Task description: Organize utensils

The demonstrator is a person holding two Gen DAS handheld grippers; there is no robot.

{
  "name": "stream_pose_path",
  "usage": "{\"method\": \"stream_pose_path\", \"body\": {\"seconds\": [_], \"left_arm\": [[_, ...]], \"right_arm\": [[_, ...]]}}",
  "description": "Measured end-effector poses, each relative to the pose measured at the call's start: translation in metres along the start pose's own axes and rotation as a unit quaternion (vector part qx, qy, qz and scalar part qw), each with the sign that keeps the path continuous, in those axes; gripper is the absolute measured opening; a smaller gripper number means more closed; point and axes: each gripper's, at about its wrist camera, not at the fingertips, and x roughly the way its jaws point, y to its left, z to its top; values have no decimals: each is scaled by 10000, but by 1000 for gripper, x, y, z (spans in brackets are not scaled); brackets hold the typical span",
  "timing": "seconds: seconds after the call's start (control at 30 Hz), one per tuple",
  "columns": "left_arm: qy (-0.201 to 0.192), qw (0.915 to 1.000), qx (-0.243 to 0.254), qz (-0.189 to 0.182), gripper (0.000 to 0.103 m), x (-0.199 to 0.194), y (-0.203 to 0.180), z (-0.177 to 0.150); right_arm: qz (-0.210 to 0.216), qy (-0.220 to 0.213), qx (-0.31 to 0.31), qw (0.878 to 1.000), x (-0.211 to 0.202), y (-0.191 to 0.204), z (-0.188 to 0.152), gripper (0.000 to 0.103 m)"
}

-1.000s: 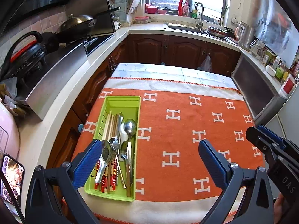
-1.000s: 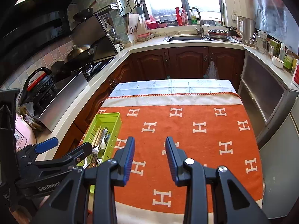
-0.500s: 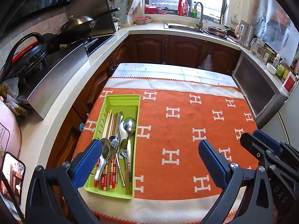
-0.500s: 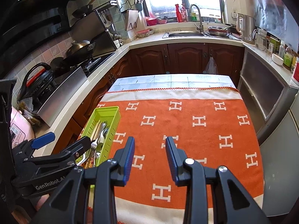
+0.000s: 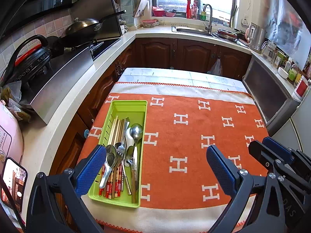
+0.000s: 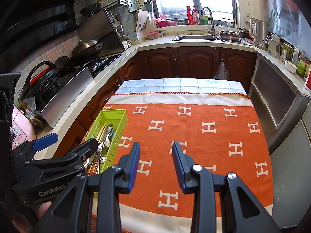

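A lime green utensil tray lies on the left side of the orange blanket. It holds several spoons, a fork and chopsticks lying lengthwise. The tray also shows in the right wrist view. My left gripper is wide open and empty, above the near end of the table, its left finger over the tray's near end. My right gripper is open and empty, above the blanket to the right of the tray. The left gripper shows partly in front of the tray in the right wrist view.
The table stands in a kitchen. A counter with a stove, a wok and a metal splash guard runs along the left. A sink is at the back. A steel cabinet stands at the right. A phone stands near left.
Both grippers have drawn back and risen slightly, so the table looks a little farther away. Both stay open. The tray and utensils have not moved.
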Motion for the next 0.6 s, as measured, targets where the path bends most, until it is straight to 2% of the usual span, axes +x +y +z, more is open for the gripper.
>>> {"method": "stream_pose_path", "body": {"seconds": [0.6], "left_arm": [[1, 10000, 0, 3, 102, 0, 0, -1]], "right_arm": [[10, 6, -9, 10000, 0, -1, 0, 35]]}}
